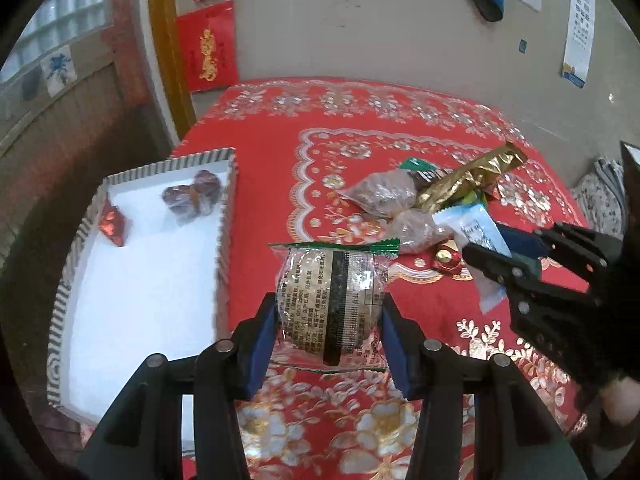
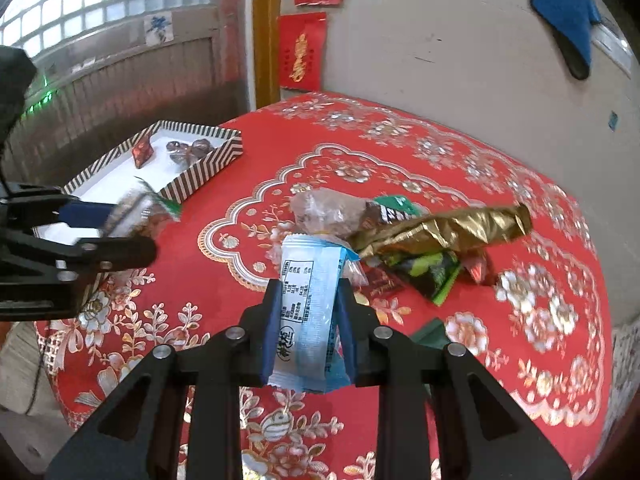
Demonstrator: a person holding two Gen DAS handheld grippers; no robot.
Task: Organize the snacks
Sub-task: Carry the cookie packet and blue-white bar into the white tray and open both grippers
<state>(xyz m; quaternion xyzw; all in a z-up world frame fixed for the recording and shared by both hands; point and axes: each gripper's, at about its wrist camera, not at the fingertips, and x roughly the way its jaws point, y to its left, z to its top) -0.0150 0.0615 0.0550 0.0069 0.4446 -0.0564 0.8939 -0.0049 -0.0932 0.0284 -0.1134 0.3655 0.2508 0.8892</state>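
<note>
My left gripper (image 1: 330, 312) is shut on a round snack in a clear, green-edged wrapper (image 1: 334, 300), held above the red cloth just right of the striped box (image 1: 224, 216). The box holds a red packet (image 1: 113, 224) and a dark purple snack (image 1: 192, 196). My right gripper (image 2: 308, 312) is shut on a light blue packet (image 2: 308, 300), held above the cloth near the snack pile. The pile holds a gold wrapper (image 2: 440, 228), a green packet (image 2: 428, 272) and clear bags (image 2: 328, 208). The left gripper also shows in the right wrist view (image 2: 120, 232).
The table (image 2: 520, 200) wears a red flowered cloth and stands against a grey wall. The striped box (image 2: 200, 172) sits at the table's left edge. A small red-and-gold candy (image 1: 446, 260) lies near the pile.
</note>
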